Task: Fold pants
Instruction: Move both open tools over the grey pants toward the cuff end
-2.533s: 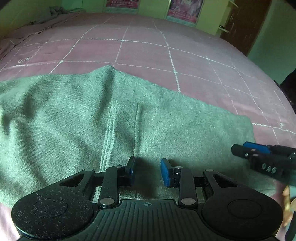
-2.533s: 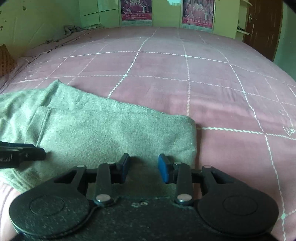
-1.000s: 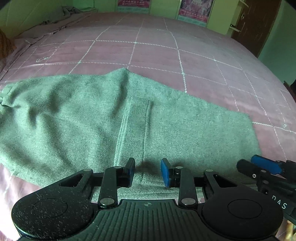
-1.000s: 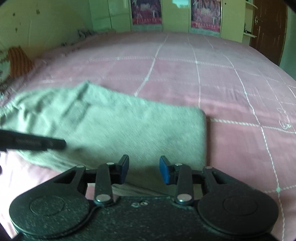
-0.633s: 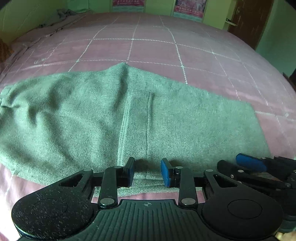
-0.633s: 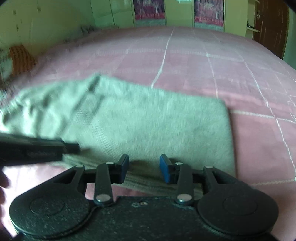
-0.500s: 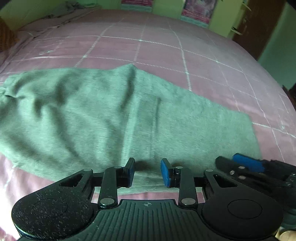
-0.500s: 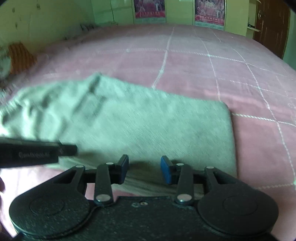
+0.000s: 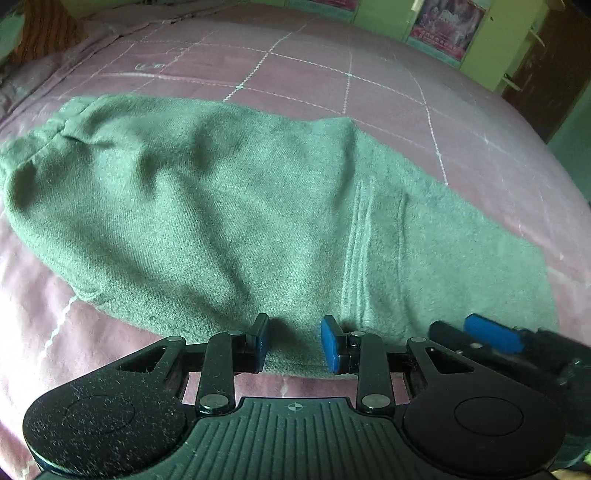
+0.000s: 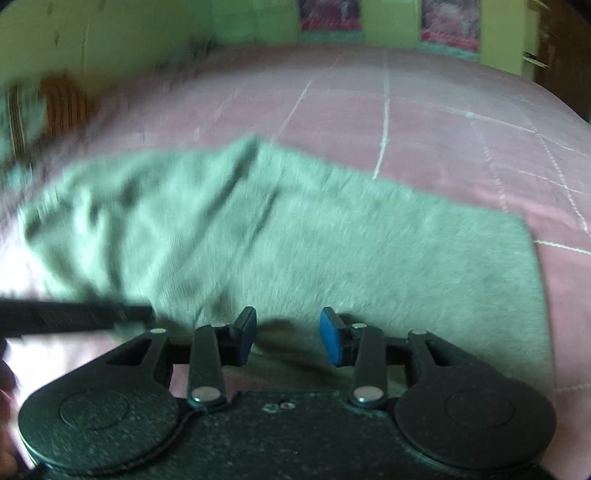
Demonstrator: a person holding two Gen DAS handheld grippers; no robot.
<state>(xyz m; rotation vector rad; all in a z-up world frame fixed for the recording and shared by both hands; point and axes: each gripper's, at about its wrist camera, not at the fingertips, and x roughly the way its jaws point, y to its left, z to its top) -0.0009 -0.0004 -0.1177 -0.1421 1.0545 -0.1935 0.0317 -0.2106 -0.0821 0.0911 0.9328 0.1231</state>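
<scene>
pants: grey-green pants (image 9: 229,206), folded, lying flat across the pink bedspread (image 9: 369,92). Long shape runs left to right in your left wrist view; bunched, wrinkled end at the left, squared-off end at the right.
seam: double stitched line (image 9: 354,251) running down the cloth, just above your left gripper's right pad.
near edge: the pants' near hem sits right at both sets of fingertips; a strip of bedspread shows under the linkages.
left gripper: your left gripper (image 9: 294,343) has jaws parted, a clear gap between the blue pads, nothing pinched. Tips hover at the near hem; whether they touch the cloth I cannot tell.
right gripper: your right gripper (image 10: 288,334) is likewise released, pads apart, nothing clamped. Its tips sit over the near hem, closer to the squared-off end. From the left wrist view it pokes in at the lower right (image 9: 476,334), just beside the left one.
right wrist view: blurred, so cloth detail is soft. Your left gripper shows there as a dark bar at the left edge (image 10: 92,314).
background: green walls, posters (image 9: 447,22) at the far side, dark door (image 9: 546,66) at the right, striped orange cloth (image 10: 62,107) at the far left.
</scene>
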